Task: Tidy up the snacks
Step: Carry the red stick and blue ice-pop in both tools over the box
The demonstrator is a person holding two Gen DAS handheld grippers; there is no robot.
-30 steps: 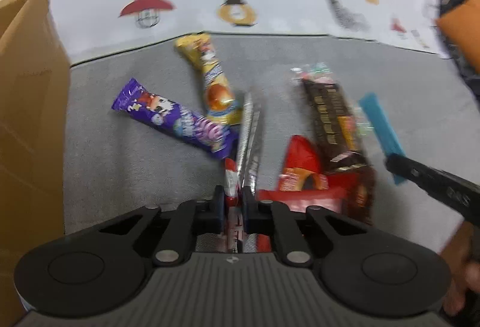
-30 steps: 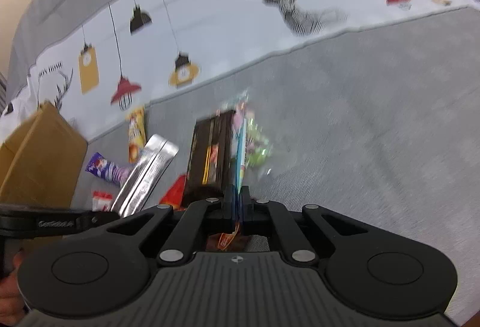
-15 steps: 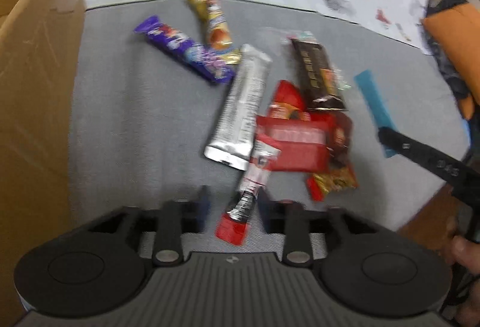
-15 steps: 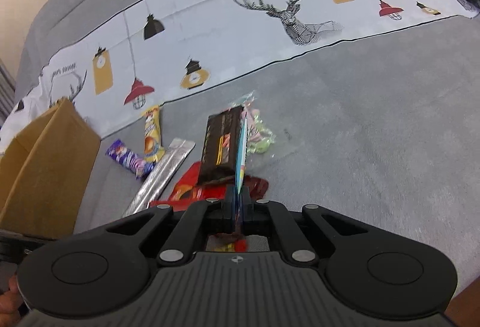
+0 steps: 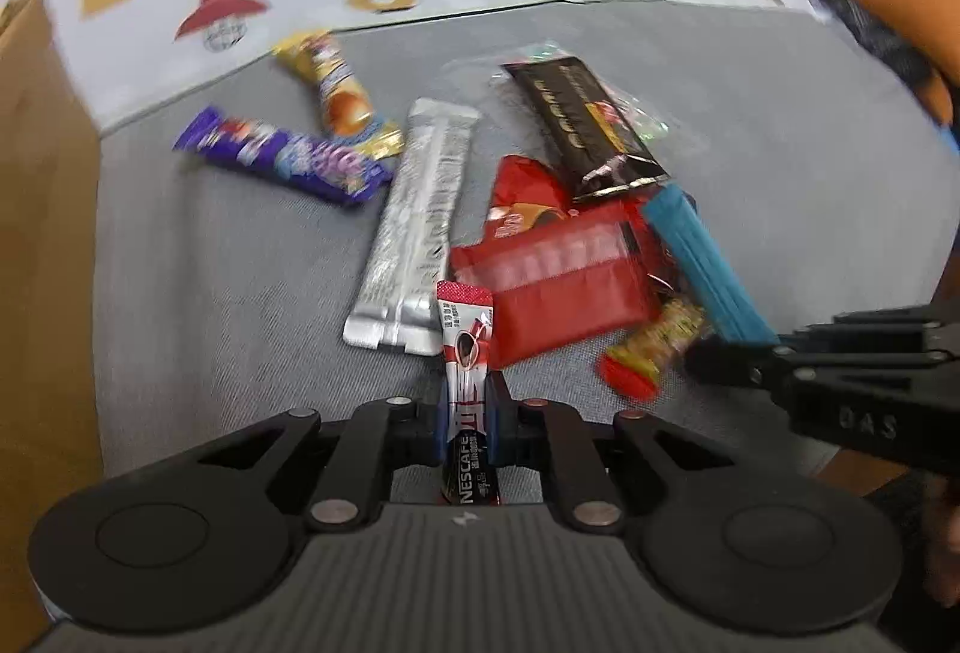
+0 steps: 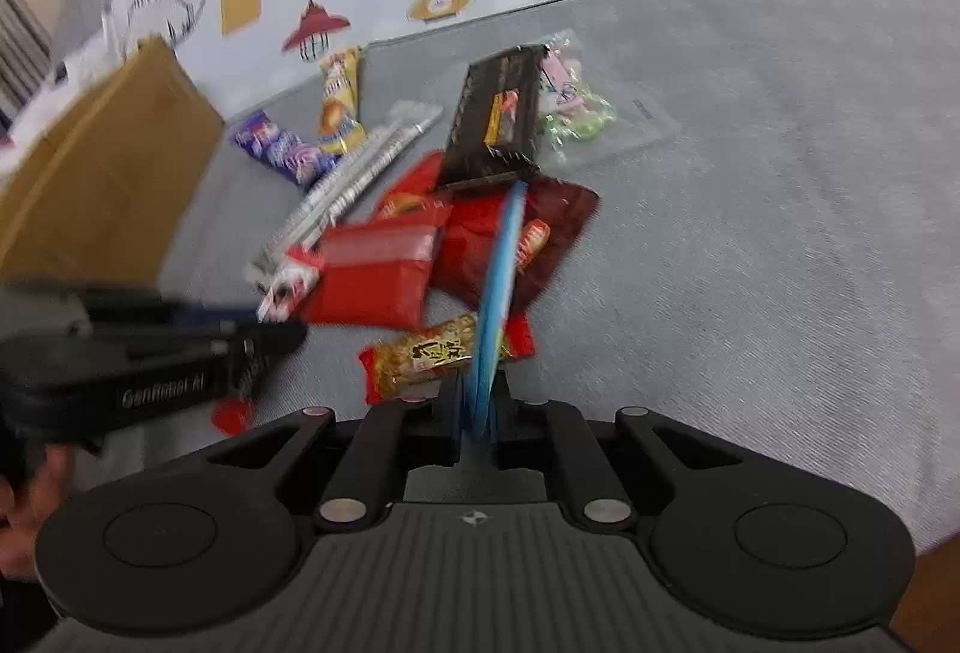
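Lengthwise along the left gripper (image 5: pixel 467 416), the red Nescafe stick (image 5: pixel 467 353) is clamped between the jaws, its long axis pointing forward toward the silver packet (image 5: pixel 420 227) in the snack pile on the grey bed cover (image 5: pixel 210 263). Likewise, the right gripper (image 6: pixel 477 407) has its jaws closed on a blue strip packet (image 6: pixel 498 287) held edge-on, pointing forward over the pile toward the dark chocolate bar (image 6: pixel 498 116). Both grippers sit low, just short of the pile. Left of the pile stands a cardboard box (image 6: pixel 90 173).
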